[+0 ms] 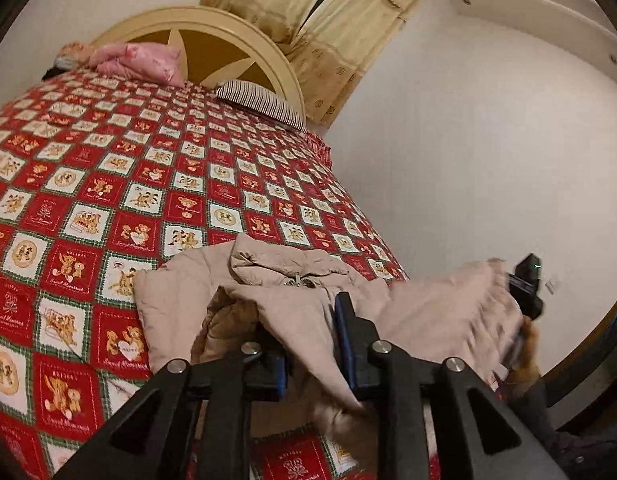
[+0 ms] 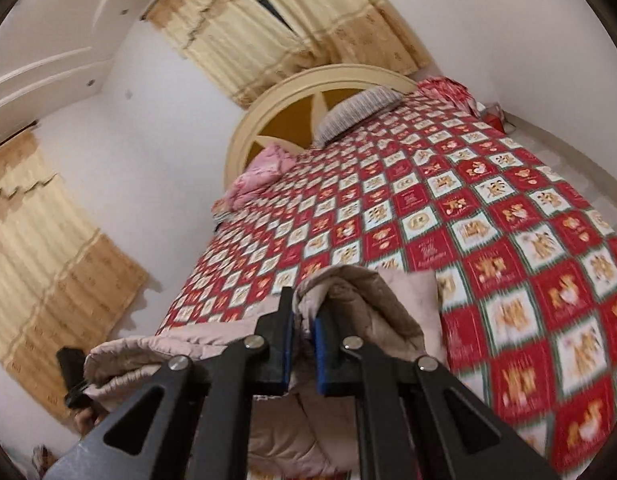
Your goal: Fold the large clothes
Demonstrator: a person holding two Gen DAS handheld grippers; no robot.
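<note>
A beige padded coat [image 1: 276,280] with a brown fur trim [image 1: 526,356] hangs over the foot of the bed, partly lifted. My left gripper [image 1: 308,344] is shut on a fold of the coat near its front edge. My right gripper [image 2: 304,332] is shut on another bunched edge of the coat [image 2: 368,304]. In the left wrist view the right gripper [image 1: 526,288] shows at the far right with the coat stretched to it. In the right wrist view the left gripper [image 2: 74,376] shows at the lower left, holding the coat's other end.
The bed has a red teddy-bear quilt [image 1: 148,184]. A pink pillow [image 1: 140,58], a striped pillow [image 1: 260,102] and a round cream headboard [image 1: 236,36] lie at its far end. Yellow curtains [image 2: 44,256] hang on the white walls [image 1: 488,152].
</note>
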